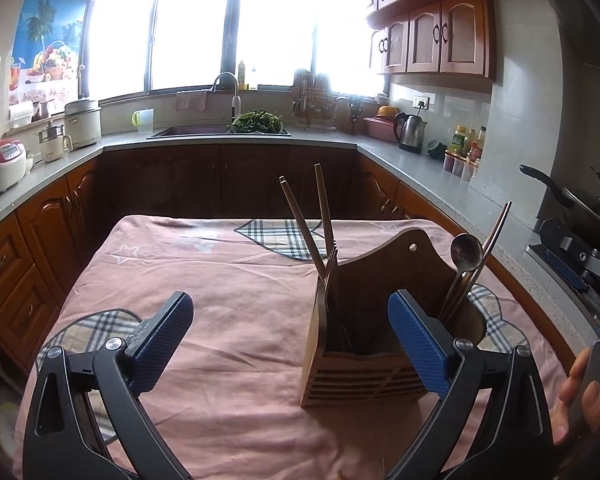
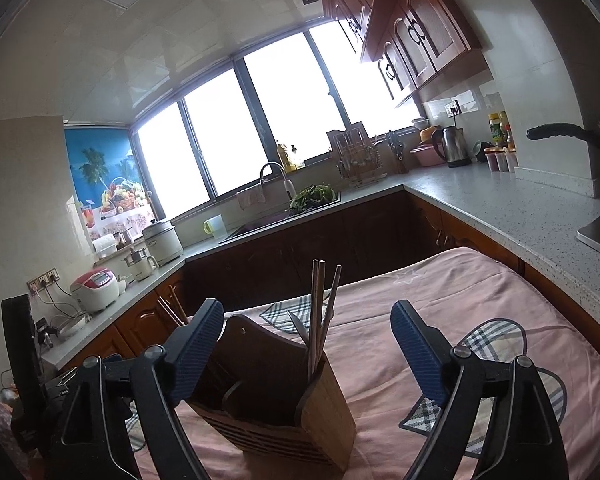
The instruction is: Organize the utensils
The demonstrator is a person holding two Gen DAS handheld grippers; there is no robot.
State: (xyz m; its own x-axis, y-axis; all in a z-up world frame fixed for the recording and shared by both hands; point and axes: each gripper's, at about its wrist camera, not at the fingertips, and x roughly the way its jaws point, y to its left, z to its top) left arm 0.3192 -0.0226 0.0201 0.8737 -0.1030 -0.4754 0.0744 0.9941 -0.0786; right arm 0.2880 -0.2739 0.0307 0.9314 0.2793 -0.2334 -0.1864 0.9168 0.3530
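The utensils (image 1: 466,276) are standing upright in the wooden holder (image 1: 364,344) on the pink cloth (image 1: 228,288), looking thin, stiff and slippery, best pinched mid-handle, while the left gripper (image 1: 290,324) and right gripper (image 2: 308,340) are hanging released, gripping nothing.

The utensil holder (image 1: 364,344) stands on the cloth-covered table (image 1: 228,280), ahead and right of the left gripper (image 1: 290,320), ahead and left of the right gripper (image 2: 308,344). Chopsticks (image 1: 320,216) and a fork (image 1: 332,268) stand in its left compartment, a spoon (image 1: 464,256) in its right, apparently alongside further chopsticks.
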